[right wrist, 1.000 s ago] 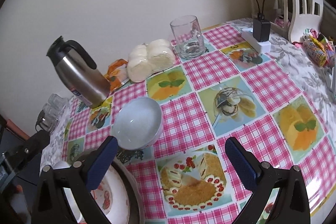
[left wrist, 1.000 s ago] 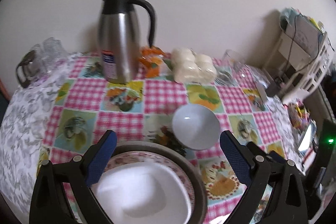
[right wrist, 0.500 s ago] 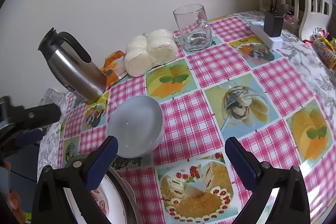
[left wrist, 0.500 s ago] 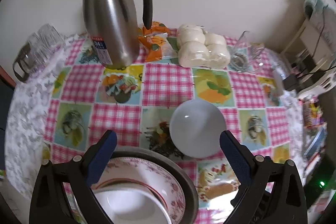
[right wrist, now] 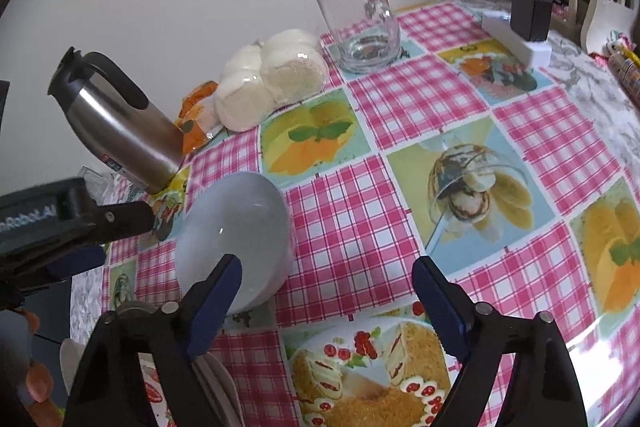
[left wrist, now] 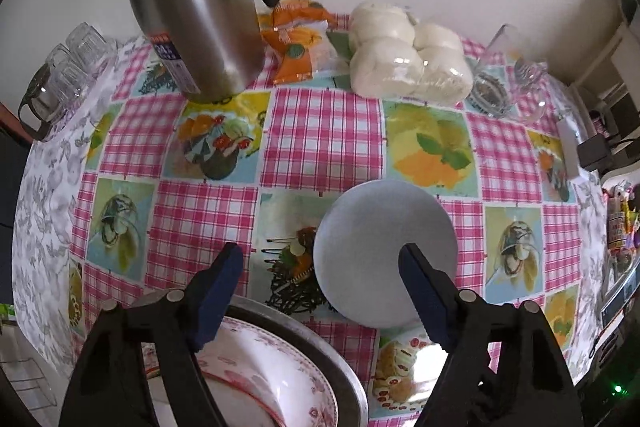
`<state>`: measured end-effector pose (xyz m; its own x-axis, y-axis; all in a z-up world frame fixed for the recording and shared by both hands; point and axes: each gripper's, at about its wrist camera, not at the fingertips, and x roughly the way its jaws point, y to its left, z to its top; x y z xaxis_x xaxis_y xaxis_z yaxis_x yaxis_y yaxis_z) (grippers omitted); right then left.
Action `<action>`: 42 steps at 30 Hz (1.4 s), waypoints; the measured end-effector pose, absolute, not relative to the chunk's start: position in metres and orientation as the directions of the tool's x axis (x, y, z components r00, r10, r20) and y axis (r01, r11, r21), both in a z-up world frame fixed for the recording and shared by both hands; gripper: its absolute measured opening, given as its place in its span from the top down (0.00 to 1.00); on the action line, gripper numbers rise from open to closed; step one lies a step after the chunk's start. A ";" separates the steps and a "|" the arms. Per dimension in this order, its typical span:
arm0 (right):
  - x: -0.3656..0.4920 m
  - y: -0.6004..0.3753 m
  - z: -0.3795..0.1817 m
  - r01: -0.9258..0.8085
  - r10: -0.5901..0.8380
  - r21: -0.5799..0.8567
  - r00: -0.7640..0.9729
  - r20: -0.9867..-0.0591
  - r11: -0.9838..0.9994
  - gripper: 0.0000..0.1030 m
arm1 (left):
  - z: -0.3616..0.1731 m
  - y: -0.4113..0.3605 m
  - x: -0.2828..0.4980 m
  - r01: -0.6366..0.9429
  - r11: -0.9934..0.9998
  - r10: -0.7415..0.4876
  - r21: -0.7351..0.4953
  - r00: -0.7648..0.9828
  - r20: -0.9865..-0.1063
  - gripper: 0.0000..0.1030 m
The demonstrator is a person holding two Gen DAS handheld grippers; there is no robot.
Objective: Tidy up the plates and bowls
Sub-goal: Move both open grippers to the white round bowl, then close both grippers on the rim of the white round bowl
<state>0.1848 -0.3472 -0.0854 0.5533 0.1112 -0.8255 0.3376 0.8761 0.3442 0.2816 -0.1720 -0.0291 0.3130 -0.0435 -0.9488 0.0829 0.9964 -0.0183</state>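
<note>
While the left gripper point(left wrist: 320, 265) and right gripper point(right wrist: 326, 277) are closing empty, the white bowl point(left wrist: 385, 254) is being judged stiff, slippery, breakable, best pinched across its rim.

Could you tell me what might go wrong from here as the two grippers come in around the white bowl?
1. Both the left gripper and right gripper are closing near the white bowl, neither holding anything; they could collide.
2. The bowl sits on a glossy tablecloth and may slide if a finger clips its rim.
3. The floral plate, in a metal pan, lies close beside the bowl; a nudge could knock them together.
</note>
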 end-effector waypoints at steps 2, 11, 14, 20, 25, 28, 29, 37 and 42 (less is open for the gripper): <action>0.187 -0.347 -0.091 0.336 0.119 0.347 0.545 -0.830 0.876 0.19 | -0.035 -0.177 0.283 0.089 0.996 -0.028 -0.002 0.299 -0.954 0.22; 0.195 -0.340 -0.110 0.317 0.148 0.349 0.517 -0.843 0.882 0.29 | -0.061 -0.192 0.290 0.096 0.995 0.012 0.036 0.244 -0.970 0.35; 0.196 -0.340 -0.113 0.313 0.166 0.366 0.518 -0.839 0.876 0.32 | -0.069 -0.191 0.292 0.085 0.996 0.021 0.041 0.228 -0.974 0.36; 0.197 -0.338 -0.114 0.296 0.201 0.399 0.526 -0.827 0.868 0.44 | -0.083 -0.192 0.294 0.067 0.998 0.006 0.019 0.195 -0.981 0.47; 0.198 -0.336 -0.117 0.284 0.239 0.438 0.533 -0.812 0.853 0.54 | -0.092 -0.192 0.295 0.053 0.998 0.012 0.022 0.178 -0.984 0.56; 0.199 -0.334 -0.119 0.281 0.248 0.449 0.537 -0.806 0.848 0.57 | -0.096 -0.191 0.296 0.048 0.999 0.013 0.022 0.170 -0.985 0.62; 0.199 -0.333 -0.120 0.280 0.254 0.455 0.538 -0.804 0.845 0.57 | -0.097 -0.190 0.297 0.042 0.999 0.011 0.018 0.166 -0.986 0.63; 0.206 -0.331 -0.129 0.281 0.284 0.494 0.550 -0.786 0.823 0.65 | -0.109 -0.182 0.299 0.039 0.999 0.012 0.018 0.157 -0.988 0.73; 0.211 -0.328 -0.137 0.283 0.307 0.517 0.547 -0.779 0.808 0.65 | -0.109 -0.182 0.301 0.042 0.999 0.013 0.020 0.161 -0.987 0.76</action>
<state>0.2110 -0.3284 -0.1366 0.5468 0.3071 -0.7789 0.2826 0.8080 0.5170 0.3012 -0.1822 -0.1092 0.1608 0.0127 -0.9869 0.0422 0.9989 0.0197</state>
